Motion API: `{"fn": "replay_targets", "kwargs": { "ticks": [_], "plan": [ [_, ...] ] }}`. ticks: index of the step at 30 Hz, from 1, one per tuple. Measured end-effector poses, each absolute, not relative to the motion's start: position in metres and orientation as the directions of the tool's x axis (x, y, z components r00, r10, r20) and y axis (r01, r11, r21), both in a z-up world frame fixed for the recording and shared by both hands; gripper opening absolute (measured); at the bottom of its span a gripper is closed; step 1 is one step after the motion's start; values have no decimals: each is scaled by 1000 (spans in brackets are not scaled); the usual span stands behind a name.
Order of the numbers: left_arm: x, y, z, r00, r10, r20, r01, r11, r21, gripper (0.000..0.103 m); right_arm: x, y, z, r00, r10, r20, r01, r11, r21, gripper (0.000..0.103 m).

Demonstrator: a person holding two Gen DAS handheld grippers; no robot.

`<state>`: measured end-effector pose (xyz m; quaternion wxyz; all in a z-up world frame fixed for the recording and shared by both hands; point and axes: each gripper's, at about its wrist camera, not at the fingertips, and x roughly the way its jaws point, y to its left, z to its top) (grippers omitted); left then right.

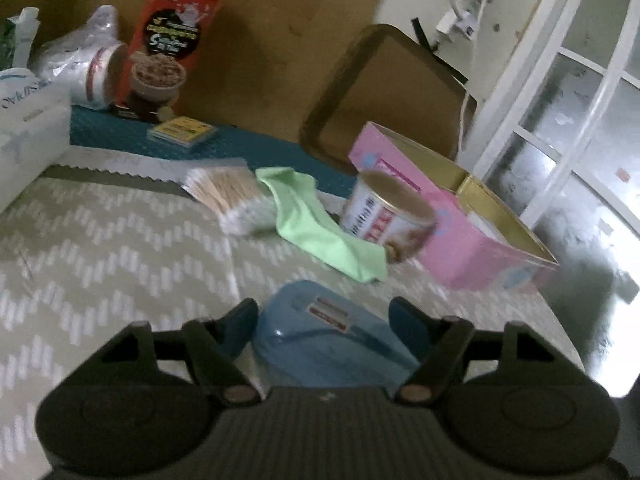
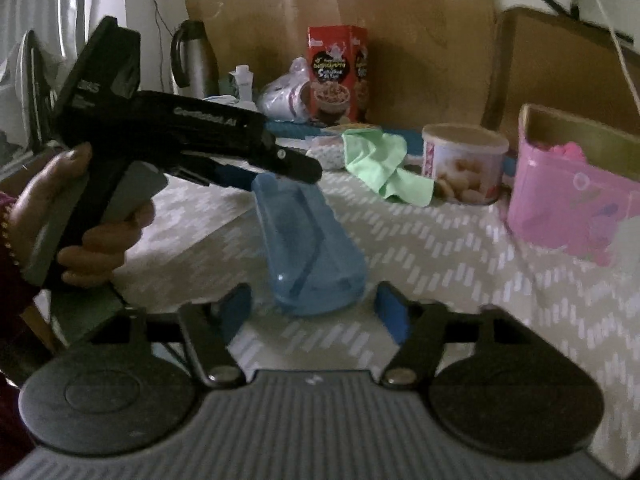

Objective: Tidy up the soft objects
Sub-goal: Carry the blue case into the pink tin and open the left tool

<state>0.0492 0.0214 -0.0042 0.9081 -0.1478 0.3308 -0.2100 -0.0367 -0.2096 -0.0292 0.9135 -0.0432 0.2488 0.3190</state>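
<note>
A translucent blue plastic case (image 1: 324,340) lies between the fingers of my left gripper (image 1: 324,320), whose jaws stand wide around it. In the right wrist view the left gripper (image 2: 280,168) reaches over the case's far end (image 2: 312,248). My right gripper (image 2: 316,308) is open just in front of the case's near end, apart from it. A light green cloth (image 1: 320,224) (image 2: 380,164) lies crumpled beyond the case. A bundle of cotton swabs (image 1: 232,196) lies to its left. An open pink box (image 1: 464,224) (image 2: 568,200) stands at the right, with pink soft things inside.
A round tin (image 1: 388,216) (image 2: 464,164) stands between cloth and pink box. A red cereal box (image 1: 168,44) (image 2: 336,76), a bagged cup (image 1: 96,72), a yellow card pack (image 1: 180,132) and a white box (image 1: 28,132) stand at the back. A brown tray (image 1: 384,96) leans against the wall.
</note>
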Motion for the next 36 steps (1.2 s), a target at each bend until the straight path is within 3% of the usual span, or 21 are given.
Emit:
{"fn": "replay_targets", "kwargs": {
  "ticks": [6, 11, 20, 25, 30, 36],
  "plan": [
    [44, 2, 6, 674, -503, -541, 291, 854, -432, 74, -38, -230, -30, 692, 557, -459, -590, 803, 84, 57],
    [62, -39, 38, 677, -547, -493, 382, 833, -401, 73, -45, -262, -16, 750, 546, -374, -564, 823, 69, 57],
    [134, -139, 76, 654, -605, -455, 497, 796, -345, 74, -18, -329, 19, 883, 387, -265, -399, 917, 11, 57],
    [171, -181, 74, 666, -580, -469, 484, 814, -321, 72, 25, -366, 22, 894, 349, -281, -360, 933, 16, 57],
    [187, -213, 69, 714, -505, -485, 463, 860, -213, 80, 66, -385, 20, 915, 268, -301, -273, 962, 26, 57],
    [179, -208, 65, 704, -498, -507, 442, 865, -235, 80, 107, -384, 2, 929, 113, -352, -132, 991, -31, 58]
  ]
}}
